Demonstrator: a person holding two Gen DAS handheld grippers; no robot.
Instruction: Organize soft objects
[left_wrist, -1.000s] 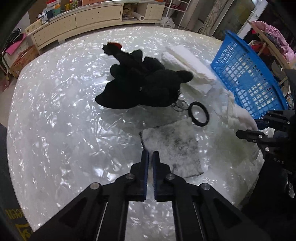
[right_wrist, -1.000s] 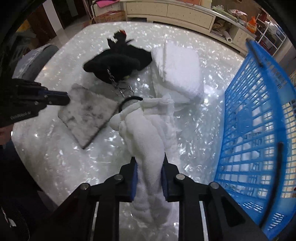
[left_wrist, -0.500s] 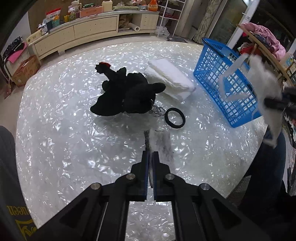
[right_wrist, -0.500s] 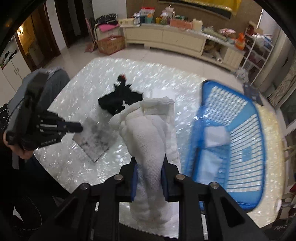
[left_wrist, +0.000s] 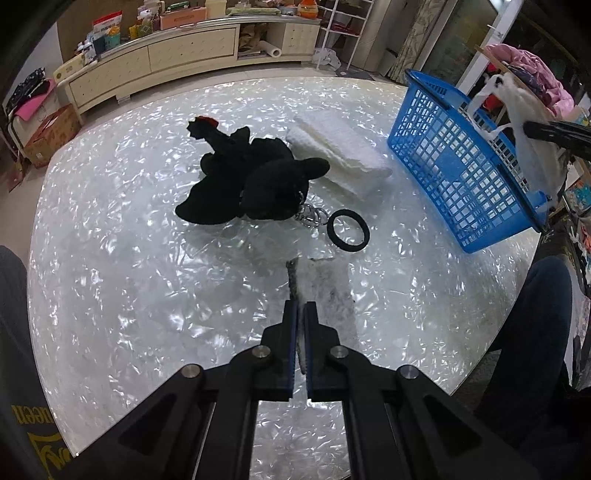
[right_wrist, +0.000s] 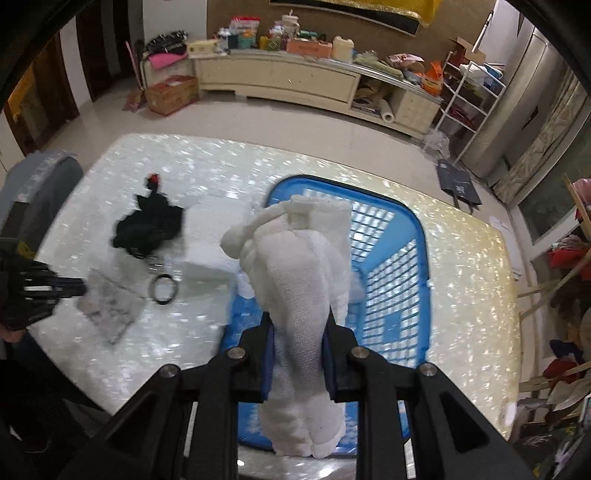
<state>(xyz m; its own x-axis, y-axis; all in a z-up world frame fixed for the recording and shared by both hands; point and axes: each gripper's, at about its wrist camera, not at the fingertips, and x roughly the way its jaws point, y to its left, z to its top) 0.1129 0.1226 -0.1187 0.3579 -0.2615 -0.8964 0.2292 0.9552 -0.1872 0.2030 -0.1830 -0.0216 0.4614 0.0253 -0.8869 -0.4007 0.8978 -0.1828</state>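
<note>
My right gripper (right_wrist: 299, 332) is shut on a white mesh cloth (right_wrist: 299, 295), which hangs in the air over the blue basket (right_wrist: 421, 258). From the left wrist view the same cloth (left_wrist: 528, 129) dangles above the basket's (left_wrist: 461, 166) far rim. My left gripper (left_wrist: 301, 308) is shut on the edge of a thin grey-white cloth (left_wrist: 325, 280), which is lifted at that edge. On the table lie a black plush toy (left_wrist: 251, 181), a folded white towel (left_wrist: 340, 147) and a black hair ring (left_wrist: 348, 230).
The round pearly table (left_wrist: 110, 258) ends close to me, and a person's legs (left_wrist: 535, 332) stand at its right edge. A grey chair (right_wrist: 40, 184) sits at the table's left side. A long cabinet (right_wrist: 277, 81) and shelves line the far wall.
My right gripper has risen from the table with the white cloth and now hangs over the basket. My left gripper has lifted the grey cloth's edge off the table.
</note>
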